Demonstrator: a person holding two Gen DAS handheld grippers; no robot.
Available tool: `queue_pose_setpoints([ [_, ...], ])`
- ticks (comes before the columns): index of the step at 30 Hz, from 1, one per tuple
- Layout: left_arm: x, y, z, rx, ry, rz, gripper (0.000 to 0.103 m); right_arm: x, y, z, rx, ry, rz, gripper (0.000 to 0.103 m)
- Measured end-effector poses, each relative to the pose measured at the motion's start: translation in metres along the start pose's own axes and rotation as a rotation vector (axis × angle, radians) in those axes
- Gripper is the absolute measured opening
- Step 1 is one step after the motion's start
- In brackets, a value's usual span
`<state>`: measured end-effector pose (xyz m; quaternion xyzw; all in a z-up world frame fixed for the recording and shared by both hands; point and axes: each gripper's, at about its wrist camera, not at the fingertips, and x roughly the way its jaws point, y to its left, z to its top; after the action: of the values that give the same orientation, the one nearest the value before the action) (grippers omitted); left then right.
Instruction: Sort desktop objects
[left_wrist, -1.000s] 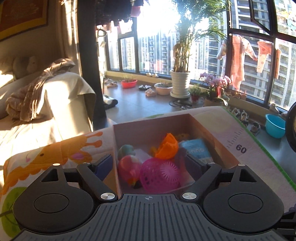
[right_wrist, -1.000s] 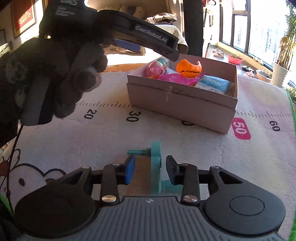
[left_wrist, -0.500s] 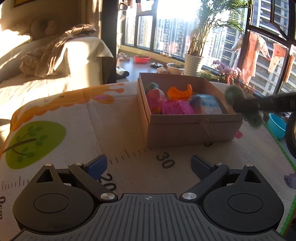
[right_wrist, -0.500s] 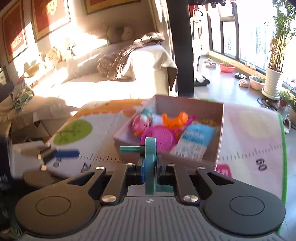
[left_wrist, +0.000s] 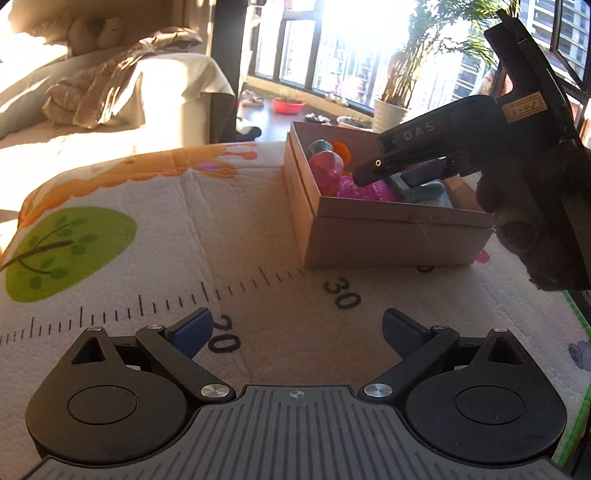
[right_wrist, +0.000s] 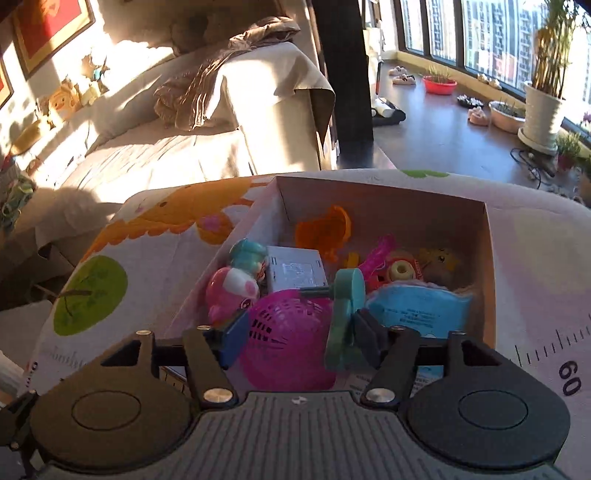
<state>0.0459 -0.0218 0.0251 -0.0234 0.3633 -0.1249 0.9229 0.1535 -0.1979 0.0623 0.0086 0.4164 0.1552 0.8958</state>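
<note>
A cardboard box (right_wrist: 388, 195) stands on the printed play mat (left_wrist: 258, 229) and holds several toys. My right gripper (right_wrist: 300, 332) hovers over the box's near side with its jaws opening. A teal toy with a peg (right_wrist: 345, 317) is between them: it leans on the right finger, and the left pad is clear of it. In the left wrist view the right gripper (left_wrist: 402, 173) reaches into the box (left_wrist: 388, 240) from the right, with the teal toy (left_wrist: 421, 190) under it. My left gripper (left_wrist: 297, 328) is open and empty above the mat's ruler marks, short of the box.
In the box lie a pink mesh ball (right_wrist: 288, 343), a blue packet (right_wrist: 417, 310), an orange toy (right_wrist: 325, 229), a pink figure (right_wrist: 229, 295) and a grey case (right_wrist: 295, 271). A covered sofa (right_wrist: 166, 155) stands behind the mat. Plant pots line the window.
My right gripper shut on the teal toy on the mat, carried it over the box and parted its jaws. My left gripper drew back from above the box to lower over the mat.
</note>
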Motion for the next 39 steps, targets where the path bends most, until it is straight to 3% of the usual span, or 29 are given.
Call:
queue_pose_setpoints([
  [2, 0.001, 0.001, 0.0, -0.001, 0.003, -0.002, 0.101, 0.005, 0.014, 0.0, -0.092, 0.0, -0.048, 0.07],
  [5, 0.002, -0.001, -0.001, -0.001, 0.004, -0.006, 0.101, 0.006, 0.025, 0.0, -0.226, -0.063, -0.15, 0.051],
  [9, 0.003, -0.005, -0.003, 0.008, 0.015, -0.009, 0.101, 0.008, 0.018, 0.015, -0.204, -0.126, -0.296, 0.046],
  [11, 0.003, -0.006, -0.004, 0.015, 0.021, -0.01, 0.101, 0.003, 0.01, 0.02, -0.138, -0.136, -0.248, 0.046],
  [14, 0.006, -0.007, -0.005, 0.013, 0.031, -0.009, 0.101, -0.007, 0.005, 0.025, -0.034, -0.143, -0.103, 0.046],
  [16, 0.007, -0.008, -0.005, 0.011, 0.038, -0.008, 0.101, -0.006, 0.005, 0.025, 0.035, -0.122, 0.003, 0.05],
  [19, 0.006, -0.009, -0.006, 0.014, 0.041, -0.011, 0.101, 0.007, 0.011, 0.023, 0.08, -0.064, 0.092, 0.05],
  [24, 0.003, -0.009, -0.007, 0.019, 0.041, -0.009, 0.101, 0.018, 0.015, 0.019, 0.099, -0.021, 0.127, 0.031],
  [29, 0.006, -0.008, -0.007, 0.007, 0.048, -0.01, 0.101, -0.002, 0.003, 0.028, 0.145, -0.101, 0.103, 0.03],
  [33, 0.008, -0.012, -0.01, 0.018, 0.057, -0.013, 0.101, -0.013, -0.018, 0.038, 0.207, -0.201, 0.031, 0.034],
  [36, 0.009, -0.014, -0.014, 0.03, 0.06, -0.006, 0.102, -0.015, -0.041, 0.035, 0.283, -0.205, 0.045, 0.04],
  [39, 0.01, -0.014, -0.016, 0.032, 0.063, 0.002, 0.102, -0.019, -0.056, 0.023, 0.288, -0.208, -0.018, 0.04],
])
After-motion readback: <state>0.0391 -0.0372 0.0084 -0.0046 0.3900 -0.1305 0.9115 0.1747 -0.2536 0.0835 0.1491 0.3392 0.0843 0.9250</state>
